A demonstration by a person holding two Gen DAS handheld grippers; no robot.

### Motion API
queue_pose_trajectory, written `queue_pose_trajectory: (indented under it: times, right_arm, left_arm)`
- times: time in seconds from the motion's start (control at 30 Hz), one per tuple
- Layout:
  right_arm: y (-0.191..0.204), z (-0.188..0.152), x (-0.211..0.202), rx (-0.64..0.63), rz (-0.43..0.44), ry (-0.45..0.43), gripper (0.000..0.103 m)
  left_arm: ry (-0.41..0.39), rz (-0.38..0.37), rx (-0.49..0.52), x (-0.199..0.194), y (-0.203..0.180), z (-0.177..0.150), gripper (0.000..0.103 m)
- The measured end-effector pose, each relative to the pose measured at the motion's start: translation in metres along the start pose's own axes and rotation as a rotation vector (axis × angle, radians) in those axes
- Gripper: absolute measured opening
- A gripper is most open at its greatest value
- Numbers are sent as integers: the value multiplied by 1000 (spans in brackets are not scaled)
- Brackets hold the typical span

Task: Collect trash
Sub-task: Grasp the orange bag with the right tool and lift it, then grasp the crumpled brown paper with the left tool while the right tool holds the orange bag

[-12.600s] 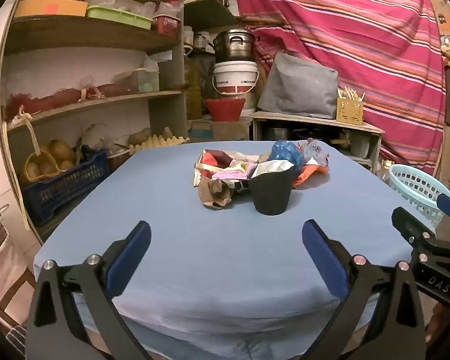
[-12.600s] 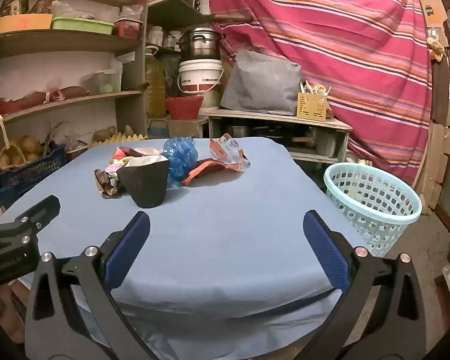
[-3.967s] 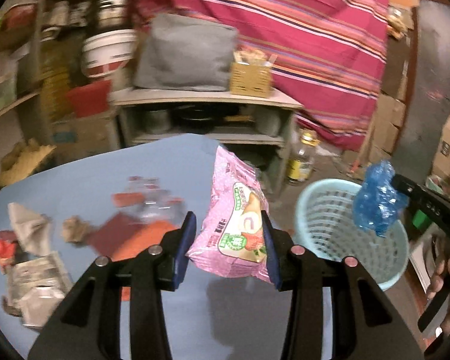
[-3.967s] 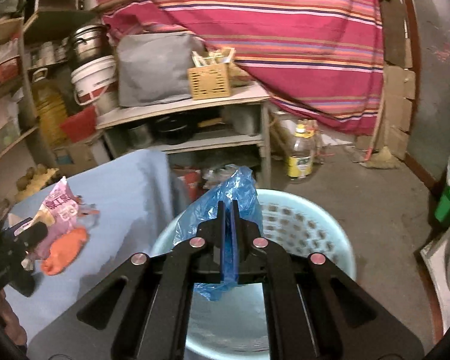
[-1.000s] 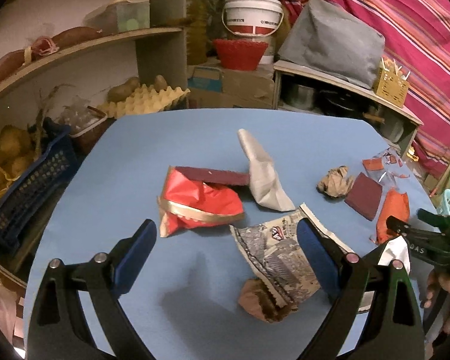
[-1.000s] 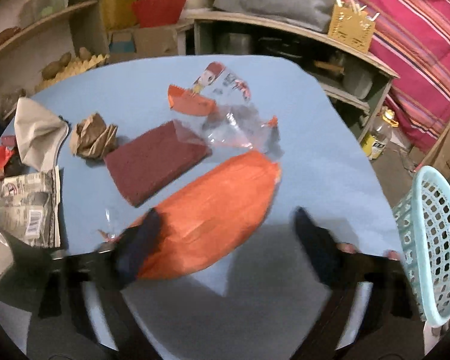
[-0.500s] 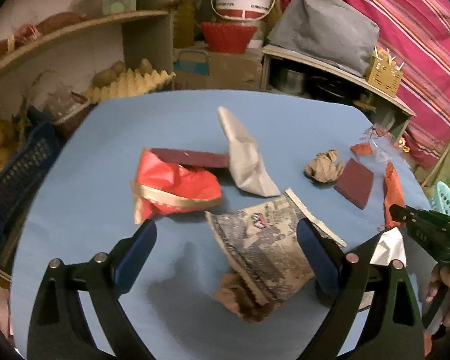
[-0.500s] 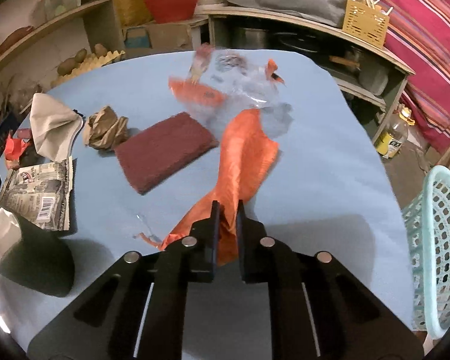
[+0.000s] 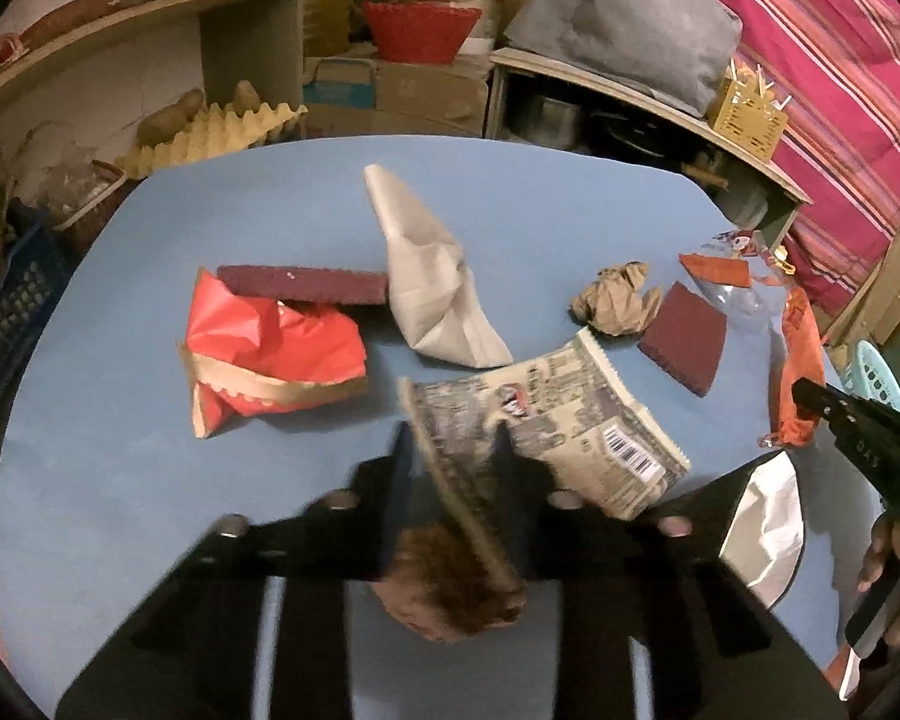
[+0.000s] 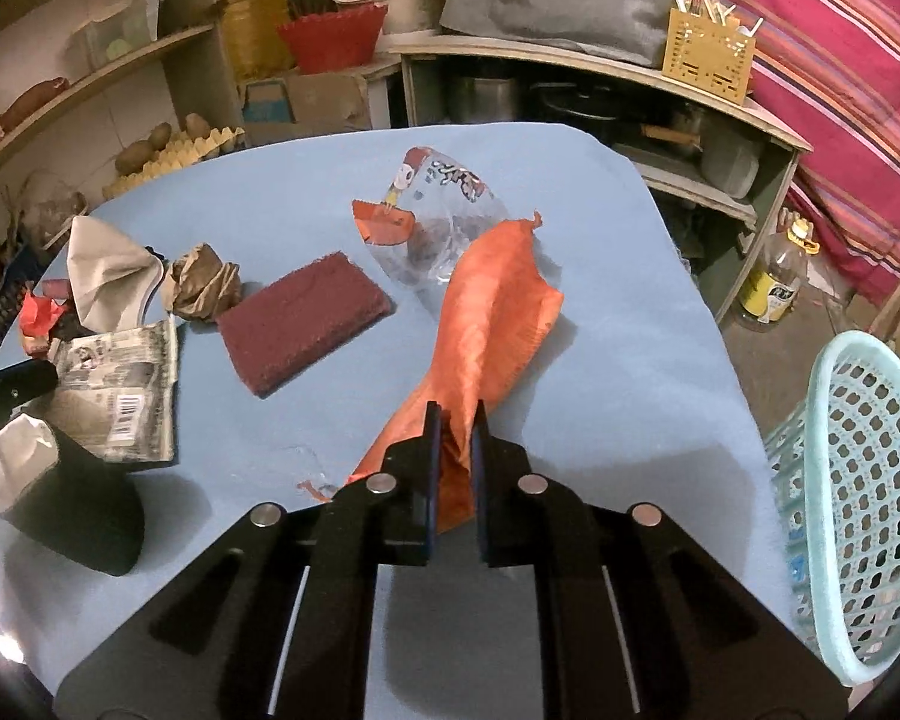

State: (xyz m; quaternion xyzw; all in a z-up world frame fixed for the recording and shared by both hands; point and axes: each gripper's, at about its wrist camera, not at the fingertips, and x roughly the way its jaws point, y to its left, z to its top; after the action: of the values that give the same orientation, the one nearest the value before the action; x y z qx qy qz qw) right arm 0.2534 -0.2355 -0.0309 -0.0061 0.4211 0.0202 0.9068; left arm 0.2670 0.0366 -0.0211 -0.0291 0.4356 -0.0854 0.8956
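R gripper is pinched on the near end of the orange wrapper, whose long axis runs up-frame from the jaws toward the clear wrapper; the basket sits at the right edge of the right wrist view, off the table, so R hand is nearer it. L gripper is clamped on the printed wrapper at centre of its view, w/ basket only a sliver at far right.

Left tool newly around printed wrapper
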Motion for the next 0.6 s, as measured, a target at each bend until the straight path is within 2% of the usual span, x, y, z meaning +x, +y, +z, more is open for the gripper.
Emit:
queue_pose_trajectory:
  times: [0.07, 0.17, 0.37, 0.47, 0.6]
  right_arm:
    - [0, 0, -2, 0, 1, -10, 10]
    - [-1, 1, -7, 2, 4, -24, 10]
    - [-5, 0, -19, -4, 5, -52, 10]
    - [-10, 0, -25, -2, 4, -61, 10]
    - [-18, -3, -30, -4, 0, -61, 10]
  left_arm:
    - [-16, 12, -2, -3, 0, 2, 10]
    - [-59, 9, -10, -11, -1, 6, 5]
    - [-131, 20, -10, -31, -3, 12, 3]
    - [-129, 26, -15, -34, -1, 13, 3]
    - [-119, 79, 7, -33, 5, 5, 5]
